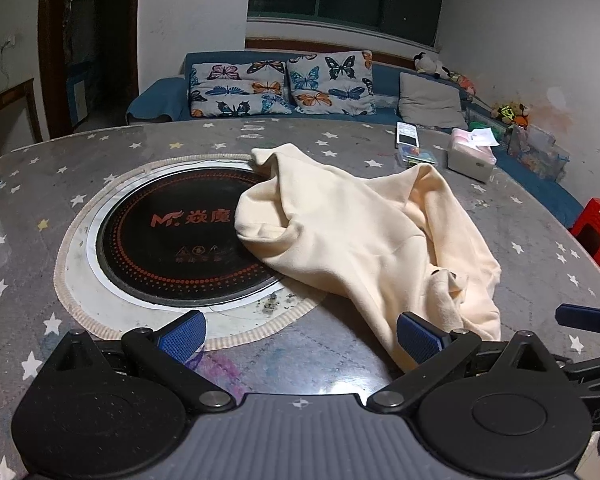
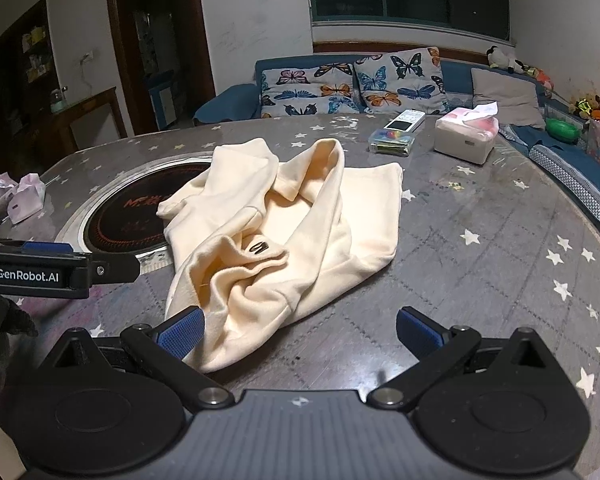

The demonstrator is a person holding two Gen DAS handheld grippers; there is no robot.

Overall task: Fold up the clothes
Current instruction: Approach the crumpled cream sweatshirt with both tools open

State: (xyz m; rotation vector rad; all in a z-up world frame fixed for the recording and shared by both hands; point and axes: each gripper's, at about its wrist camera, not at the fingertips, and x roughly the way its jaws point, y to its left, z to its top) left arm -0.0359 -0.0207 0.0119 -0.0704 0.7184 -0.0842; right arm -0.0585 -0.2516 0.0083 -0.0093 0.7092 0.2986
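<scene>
Folding looks not yet begun: the cream garment [image 2: 276, 236] lies crumpled in a heap on the worktop [image 2: 480, 264], partly over the round black cooker plate [image 1: 172, 240]. Left gripper [image 1: 300, 338] and right gripper [image 2: 300, 336] hover at its near edge, jaws wide apart, holding nothing.

Black tongs [image 1: 300, 338], blue ribbed pads [image 1: 182, 336] (GenRobot.AI lettering), grey body

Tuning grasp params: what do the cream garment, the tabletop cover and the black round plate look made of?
Cream garment: soft, matte knit, likely fleece or cotton; it slumps in thick rounded folds. Tabletop cover: grey star-print layer under what looks like clear glossy plastic or glass, showing glare. Black round plate: smooth glossy glass-ceramic by its look, with printed markings.
</scene>
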